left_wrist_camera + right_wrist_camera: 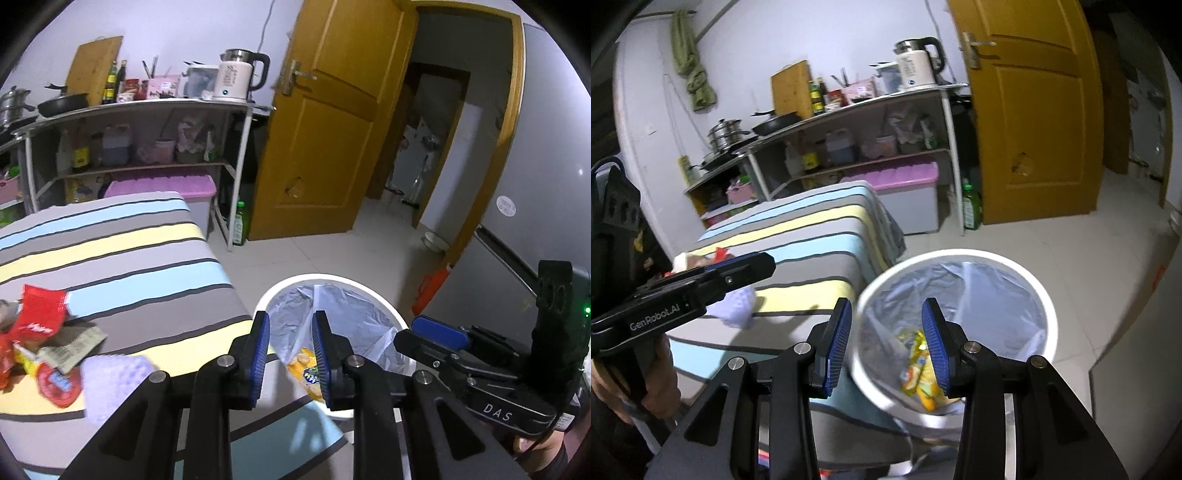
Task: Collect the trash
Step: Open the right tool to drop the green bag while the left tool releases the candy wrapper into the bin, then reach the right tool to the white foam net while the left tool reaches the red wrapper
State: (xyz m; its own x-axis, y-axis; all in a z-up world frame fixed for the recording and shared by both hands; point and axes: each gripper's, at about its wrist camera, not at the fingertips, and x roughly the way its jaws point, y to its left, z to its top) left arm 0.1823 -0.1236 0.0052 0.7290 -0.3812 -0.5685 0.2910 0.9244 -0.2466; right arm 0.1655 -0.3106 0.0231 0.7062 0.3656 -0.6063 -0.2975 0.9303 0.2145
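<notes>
Ahead of the left wrist camera, the left gripper (pixel 290 360) is hovering with its ribbed blue pads apart and nothing between them. Below it, a round white bin (pixel 388 308) lined with a thin, crinkled translucent bag is holding a glossy yellow snack packet (pixel 303 369). Beside the bin, a striped fabric bed (pixel 140 258) is carrying crumpled red wrappers (pixel 38 321), creased paper (pixel 72 345) and a lilac bubble-textured sheet (pixel 110 380). At right, the right gripper (pixel 439 332) is projecting over the bin's far side.

Ahead of the right wrist camera, the right gripper (pixel 886 341) is standing with its pads wide apart and empty, above the bin (pixel 1027 273). Yellow and green foil packets (pixel 919 373) are lying inside the liner. At left, a hand (pixel 646 376) is gripping the left gripper (pixel 746 264) over the bed (pixel 820 236).
</notes>
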